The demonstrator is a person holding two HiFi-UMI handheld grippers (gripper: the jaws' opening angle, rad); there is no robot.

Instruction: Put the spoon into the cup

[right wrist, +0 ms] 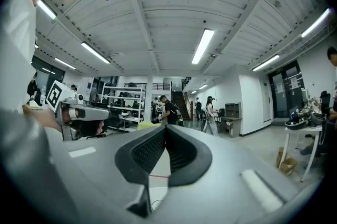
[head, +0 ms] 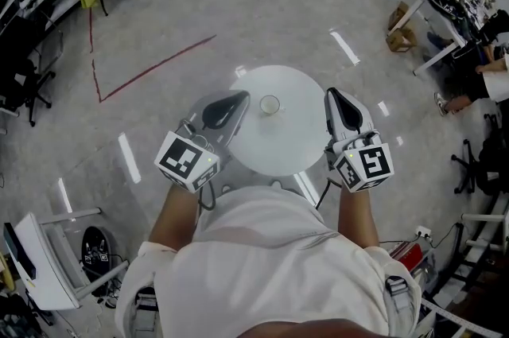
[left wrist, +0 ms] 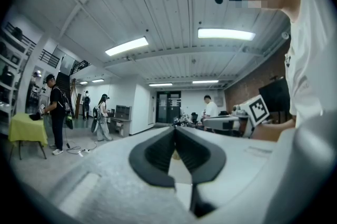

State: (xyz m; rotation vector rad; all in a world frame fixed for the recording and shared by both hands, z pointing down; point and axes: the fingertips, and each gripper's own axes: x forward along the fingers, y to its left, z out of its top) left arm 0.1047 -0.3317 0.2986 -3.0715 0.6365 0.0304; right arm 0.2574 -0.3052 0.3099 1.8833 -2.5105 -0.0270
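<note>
Pale, glossy floor marked with red tape lines ran round a small round white table, and only the head view showed that table from above, with the person standing close against its near edge. On its top, toward the far side, stood the cup, a small pale thing with a lighter ring for a rim, alone and upright, lying between the two tools. The spoon I could not pick out anywhere (too small to say whether it lay inside the cup). The left gripper reached in over the table's left rim and the right gripper over its right rim, both apart from the cup. The gripper views tilted upward instead and gave what the head view hid: a ribbed ceiling with strip lights, a person in black with a backpack, shelving and a staircase. They also looked straight down each claw: on both sides the dark padded tips met, with nothing caught between them.
</note>
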